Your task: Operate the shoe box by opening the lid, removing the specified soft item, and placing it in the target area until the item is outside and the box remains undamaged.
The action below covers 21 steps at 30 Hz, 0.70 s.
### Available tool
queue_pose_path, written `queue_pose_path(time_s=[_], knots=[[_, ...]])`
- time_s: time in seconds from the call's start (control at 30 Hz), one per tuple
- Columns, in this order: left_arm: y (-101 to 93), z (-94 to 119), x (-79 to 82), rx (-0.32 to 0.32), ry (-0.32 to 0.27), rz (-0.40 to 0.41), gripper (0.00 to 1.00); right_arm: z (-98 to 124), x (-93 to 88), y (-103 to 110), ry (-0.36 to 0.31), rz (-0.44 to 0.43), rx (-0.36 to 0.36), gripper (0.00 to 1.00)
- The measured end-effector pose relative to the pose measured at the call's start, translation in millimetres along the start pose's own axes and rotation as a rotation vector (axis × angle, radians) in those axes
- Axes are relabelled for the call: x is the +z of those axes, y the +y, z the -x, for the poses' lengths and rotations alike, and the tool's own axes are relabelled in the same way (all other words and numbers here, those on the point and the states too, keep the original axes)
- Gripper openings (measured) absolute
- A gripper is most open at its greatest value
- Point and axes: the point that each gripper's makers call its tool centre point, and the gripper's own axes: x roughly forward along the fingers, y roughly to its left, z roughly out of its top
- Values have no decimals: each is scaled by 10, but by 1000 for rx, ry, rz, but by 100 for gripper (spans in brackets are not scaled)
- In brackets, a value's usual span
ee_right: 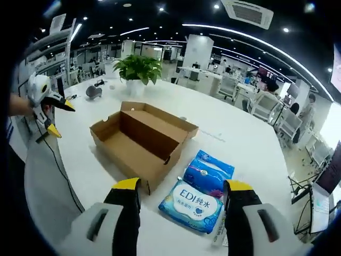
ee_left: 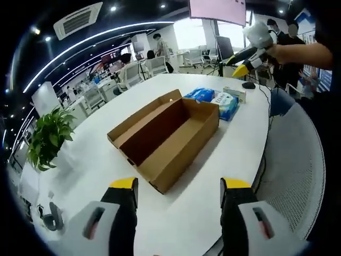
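The tissue pack (ee_right: pixel 200 200) already lies outside the shoe box (ee_right: pixel 139 140), on the white table (ee_right: pixel 240 138) touching the box's near corner, its long axis running from about 7 to 1 o'clock in the right gripper view. It sits dead ahead at 12 o'clock of the right gripper (ee_right: pixel 181 194), clearly the nearer tool, whose jaws stand wide apart and empty. The left gripper (ee_left: pixel 179 192), also spread and holding nothing, faces the open, empty-looking box from the far side.

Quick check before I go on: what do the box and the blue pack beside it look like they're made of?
Shoe box: brown corrugated cardboard by the look, matte, with folded flaps and raw cut edges. Blue pack: seems to be soft tissues in glossy plastic film; it shines and looks pillowy, with printed lettering. Table: smooth white top, material unclear.
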Motion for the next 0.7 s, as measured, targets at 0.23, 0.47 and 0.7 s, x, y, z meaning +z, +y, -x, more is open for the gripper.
queue_pose_path(time_s=[0.23,0.47,0.7], knots=[[37,-195,12,-45,29,-35,61,214,92,100,-67,16,-2,52],[56,-279,44,-57,52,-176,44,420,147,36,-136,-48,-36,48],[127,-476,0,-85,107,-200,49,515,48,7,-111,-27,-74,49]])
